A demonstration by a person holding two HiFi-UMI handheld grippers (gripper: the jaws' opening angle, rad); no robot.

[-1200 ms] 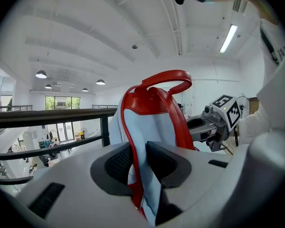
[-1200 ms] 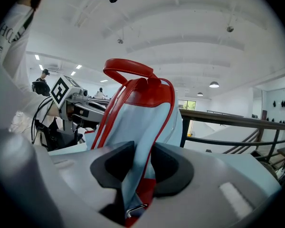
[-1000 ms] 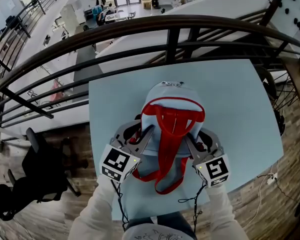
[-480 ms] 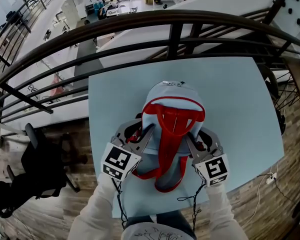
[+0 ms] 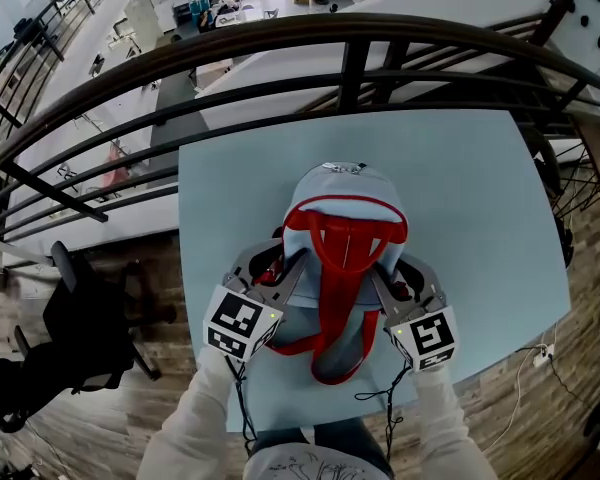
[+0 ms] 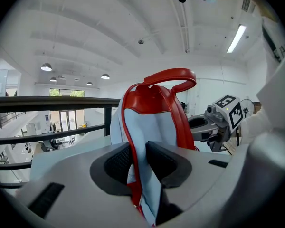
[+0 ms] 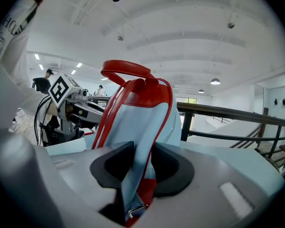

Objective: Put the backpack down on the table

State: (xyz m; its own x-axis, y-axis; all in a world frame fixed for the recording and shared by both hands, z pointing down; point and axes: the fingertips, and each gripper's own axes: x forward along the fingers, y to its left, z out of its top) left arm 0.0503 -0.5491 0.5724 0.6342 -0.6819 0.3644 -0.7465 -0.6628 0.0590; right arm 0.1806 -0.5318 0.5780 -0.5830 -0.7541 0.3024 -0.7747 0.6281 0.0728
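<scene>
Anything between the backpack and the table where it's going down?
Nothing visible. The backpack is upright over bare table, clamped by the left tongs and right tongs; its underside is hidden.

The head view looks steeply down on the table (image 5: 470, 198); the 2 gripper views face the same backpack (image 6: 149, 122) close-up from opposite sides.

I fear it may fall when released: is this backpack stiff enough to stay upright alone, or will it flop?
Probably floppy: the backpack is soft fabric, and its straps pinch flat in the left gripper and right gripper. Tall and upright over the table, it may tip or slump.
</scene>
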